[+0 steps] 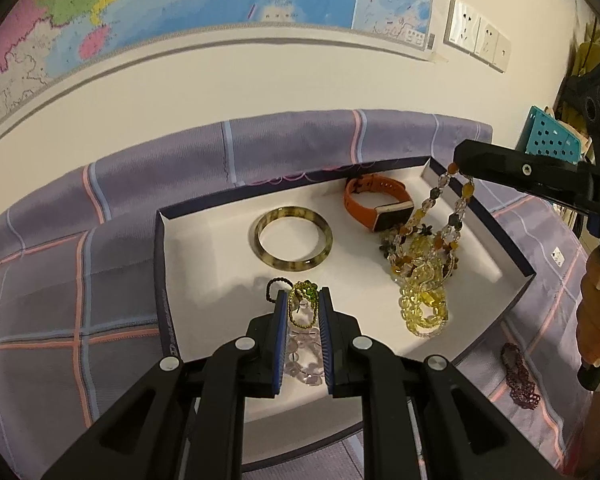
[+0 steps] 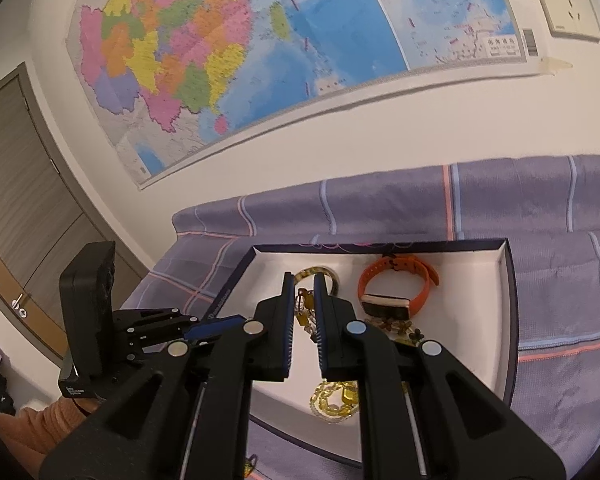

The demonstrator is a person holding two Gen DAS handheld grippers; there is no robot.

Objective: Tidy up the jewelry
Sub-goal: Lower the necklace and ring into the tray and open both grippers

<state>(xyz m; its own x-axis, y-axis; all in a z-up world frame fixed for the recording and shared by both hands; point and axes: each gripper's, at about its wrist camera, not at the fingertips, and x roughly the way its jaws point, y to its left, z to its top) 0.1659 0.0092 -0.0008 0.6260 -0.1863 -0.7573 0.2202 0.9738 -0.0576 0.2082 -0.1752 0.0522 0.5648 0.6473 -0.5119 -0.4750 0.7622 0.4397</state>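
your right gripper (image 2: 303, 280) has its jaws closed on the amber and clear beaded necklace (image 1: 428, 240), which hangs from them over the shallow white tray with the dark blue rim (image 1: 204, 248); its lower loops already rest on the tray floor, tangled with a coil of yellow glass beads (image 1: 422, 304). your left gripper (image 1: 304, 300) has its jaws closed on a thin gold chain with a green bead cluster (image 1: 302, 304), low over the tray's near edge, with a strand of pale clear beads (image 1: 304, 360) lying under it.

also in the tray are a mottled olive bangle (image 1: 294, 238) at the centre and an orange-strapped watch (image 1: 374, 202) towards the far side. a dark purple beaded bracelet (image 1: 518, 376) lies outside the tray, on the lilac checked cloth (image 1: 52, 280).

the likely trouble: if you lift the necklace, its loops may drag the yellow beads along or snag the watch. releasing it from this height could heap it into a worse knot. the gold chain may catch the clear strand underneath.
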